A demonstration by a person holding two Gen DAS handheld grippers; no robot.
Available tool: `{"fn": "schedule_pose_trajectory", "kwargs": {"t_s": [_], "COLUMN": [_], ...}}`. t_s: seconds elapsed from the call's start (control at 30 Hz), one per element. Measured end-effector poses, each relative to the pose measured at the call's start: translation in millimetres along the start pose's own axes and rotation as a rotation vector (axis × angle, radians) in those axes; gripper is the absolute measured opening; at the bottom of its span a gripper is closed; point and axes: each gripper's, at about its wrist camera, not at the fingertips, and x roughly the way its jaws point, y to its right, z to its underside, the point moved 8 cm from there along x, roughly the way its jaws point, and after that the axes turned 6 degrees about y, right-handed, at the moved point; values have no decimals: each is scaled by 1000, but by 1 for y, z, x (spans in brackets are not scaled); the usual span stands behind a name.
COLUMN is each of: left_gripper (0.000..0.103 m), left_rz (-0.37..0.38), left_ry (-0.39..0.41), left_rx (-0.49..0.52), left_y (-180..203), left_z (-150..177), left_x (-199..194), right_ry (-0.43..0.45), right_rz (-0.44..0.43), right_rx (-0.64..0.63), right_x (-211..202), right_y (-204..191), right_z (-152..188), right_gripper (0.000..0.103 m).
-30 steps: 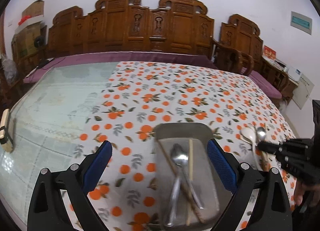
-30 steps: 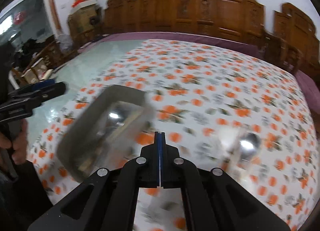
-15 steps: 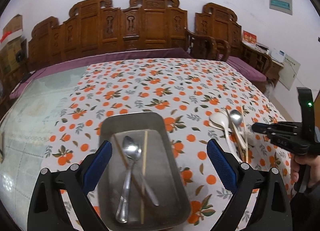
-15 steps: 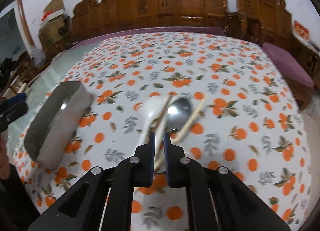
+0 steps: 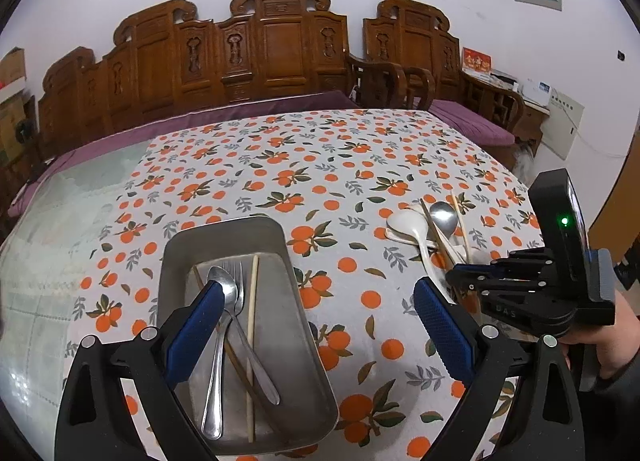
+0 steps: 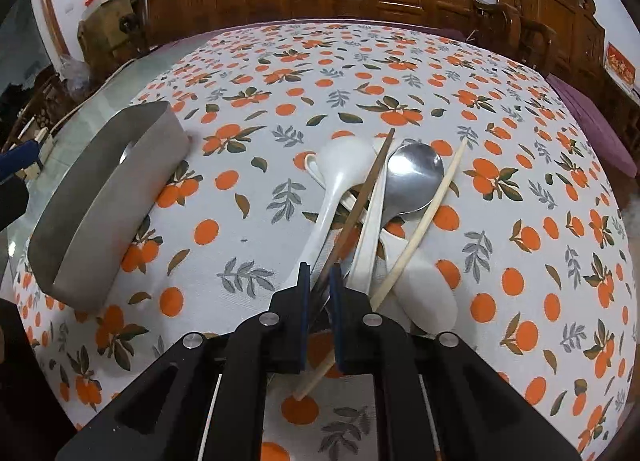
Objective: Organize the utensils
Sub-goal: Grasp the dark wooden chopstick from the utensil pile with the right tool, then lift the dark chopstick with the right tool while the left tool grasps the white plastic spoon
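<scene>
Dropping onto the loose pile near the table's right edge, the right gripper (image 6: 320,285) has parted its jaws slightly around a dark chopstick (image 6: 360,197), not yet pinching. Farther left, the wide-open left gripper (image 5: 316,313) has swung over the metal tray (image 5: 224,233), ready for the next transfer.

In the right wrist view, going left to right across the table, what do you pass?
Metal tray → white ladle spoon → dark wooden chopstick → metal spoon → light wooden chopstick.
</scene>
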Motion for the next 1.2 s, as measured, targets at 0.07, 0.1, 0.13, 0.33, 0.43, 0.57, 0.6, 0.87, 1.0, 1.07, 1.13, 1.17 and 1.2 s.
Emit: {"fn": "schedule_pose_trajectory", "kwargs": {"t_s": [0.07, 0.1, 0.13, 0.33, 0.43, 0.57, 0.6, 0.87, 1.0, 1.07, 1.13, 1.17, 1.2], "left_gripper": [92, 92, 92, 92, 92, 92, 92, 92, 92, 92, 92, 92, 92], "left_rz": [-2, -2, -2, -3, -3, -6, -8, -14, -15, -19, -17, -17, -17], "left_ry": [1, 0, -1, -8, -10, -11, -12, -20, -16, -16, -15, -13, -12], "left_rx": [0, 0, -2, 5, 11, 14, 15, 26, 26, 30, 28, 28, 27], "left_y": [0, 0, 0, 3, 3, 3, 3, 4, 4, 4, 4, 4, 5], "left_z": [0, 0, 0, 2, 2, 3, 3, 5, 5, 6, 5, 5, 5], "left_x": [0, 0, 0, 1, 1, 2, 2, 5, 5, 5, 5, 5, 5], "right_ry": [4, 6, 7, 19, 23, 33, 38, 39, 33, 29, 39, 49, 62], "right_rz": [11, 16, 16, 63, 90, 133, 137, 141, 112, 85, 61, 51, 39], "right_rx": [-3, -3, -2, -43, -78, -102, -101, -144, -120, -100, -89, -82, -73], "right_x": [2, 3, 4, 13, 16, 20, 22, 30, 28, 25, 20, 15, 10], "right_y": [1, 1, 1, -3, -7, -7, -7, -12, -11, -10, -11, -11, -10], "right_z": [-1, -2, -3, -9, -10, -14, -16, -23, -21, -20, -20, -21, -23], "right_gripper": [12, 12, 13, 13, 13, 13, 13, 8, 6, 6, 6, 6, 6]}}
